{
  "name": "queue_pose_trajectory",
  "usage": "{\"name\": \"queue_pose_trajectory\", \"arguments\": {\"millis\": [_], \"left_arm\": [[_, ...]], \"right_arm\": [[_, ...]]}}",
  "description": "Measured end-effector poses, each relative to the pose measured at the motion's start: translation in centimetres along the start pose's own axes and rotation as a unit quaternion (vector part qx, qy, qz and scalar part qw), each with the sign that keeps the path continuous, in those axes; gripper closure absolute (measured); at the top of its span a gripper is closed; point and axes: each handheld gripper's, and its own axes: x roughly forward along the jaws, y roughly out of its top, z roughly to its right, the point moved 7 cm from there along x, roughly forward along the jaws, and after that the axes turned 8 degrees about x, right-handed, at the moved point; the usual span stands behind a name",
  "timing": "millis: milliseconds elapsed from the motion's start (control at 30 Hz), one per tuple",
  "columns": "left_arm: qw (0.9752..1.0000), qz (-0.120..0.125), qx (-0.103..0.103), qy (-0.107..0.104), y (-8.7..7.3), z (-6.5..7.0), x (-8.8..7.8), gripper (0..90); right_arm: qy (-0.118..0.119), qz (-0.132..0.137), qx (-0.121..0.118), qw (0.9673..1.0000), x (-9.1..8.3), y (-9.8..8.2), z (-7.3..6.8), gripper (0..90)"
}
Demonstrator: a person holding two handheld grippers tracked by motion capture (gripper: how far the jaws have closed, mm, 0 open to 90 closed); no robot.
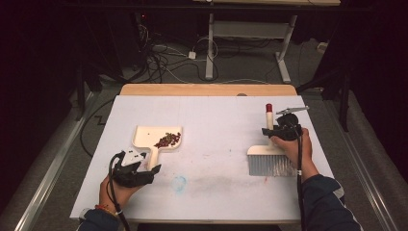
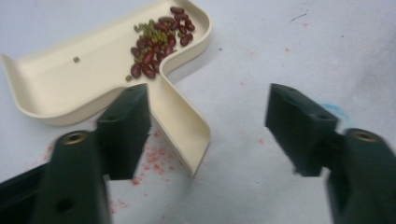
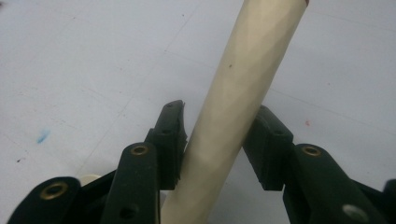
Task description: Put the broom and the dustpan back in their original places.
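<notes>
Nearest the high camera are the person's two forearms, one hand on each claw. From up there the left gripper [image 1: 155,169] sits at the near end of one cream dustpan [image 1: 158,138], which lies flat on the white table [image 1: 216,120]. Its handle runs back toward the person and its wide mouth faces the far edge. One small heap of beans [image 1: 167,140] sits at the right rear of the pan. Over on the right, the right gripper [image 1: 269,132] is at the stem of one brush [image 1: 266,161]. The brush lies with its grey bristles toward the person and its long handle pointing away, ending in a red tip.

From the left gripper view the jaws stand wide apart with nothing clamped. The dustpan's handle [image 2: 180,126] lies loose just beside the left jaw, resting on the table. This close, the beans [image 2: 159,39] turn out to be dark red kidney beans mixed with small green ones, and one green bean lies alone on the pan floor. Red specks dot the tabletop.

From the right gripper view both pads press against the cream brush handle [image 3: 238,98], which slants up and to the right between them. This hold cannot be judged from above. One blue smear marks the table at left.
</notes>
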Motion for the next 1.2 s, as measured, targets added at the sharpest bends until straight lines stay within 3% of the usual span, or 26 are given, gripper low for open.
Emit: {"name": "queue_pose_trajectory", "arguments": {"millis": [100,200,300,433,600,833,933,1200], "left_arm": [[0.9995,-0.001,0.021,0.021,-0.2,0.4,-0.4,17.8],[0.9985,0.005,0.048,0.025,-0.2,0.8,-0.7,17.7],[0.9988,0.009,0.045,0.018,-0.3,0.9,-0.6,17.6],[0.9986,-0.008,0.047,0.023,-0.7,0.6,0.1,15.1],[0.9987,-0.002,0.048,0.018,-0.6,0.7,0.1,15.8],[0.9980,0.015,0.056,0.024,-0.1,1.0,-0.3,16.1],[0.9975,0.023,0.056,0.037,0.0,0.9,-0.5,16.1],[0.9975,0.017,0.064,0.024,-0.1,1.5,0.0,15.9]], "right_arm": [[-0.003,0.001,0.004,1.0000,0.1,0.0,0.1,59.4],[-0.020,0.014,0.004,0.9997,0.1,0.1,0.5,56.6],[-0.017,0.025,0.004,0.9995,-0.1,0.2,0.5,57.0],[-0.010,0.038,0.005,0.9992,-0.1,0.3,0.6,54.2],[-0.014,0.050,-0.003,0.9987,-0.1,0.4,0.6,51.1],[-0.012,0.088,-0.016,0.9959,-1.0,1.1,-0.1,45.3],[-0.013,0.097,-0.027,0.9948,-1.4,1.3,-0.4,43.0],[-0.003,0.126,-0.042,0.9912,-2.4,1.8,-1.5,34.2]]}}
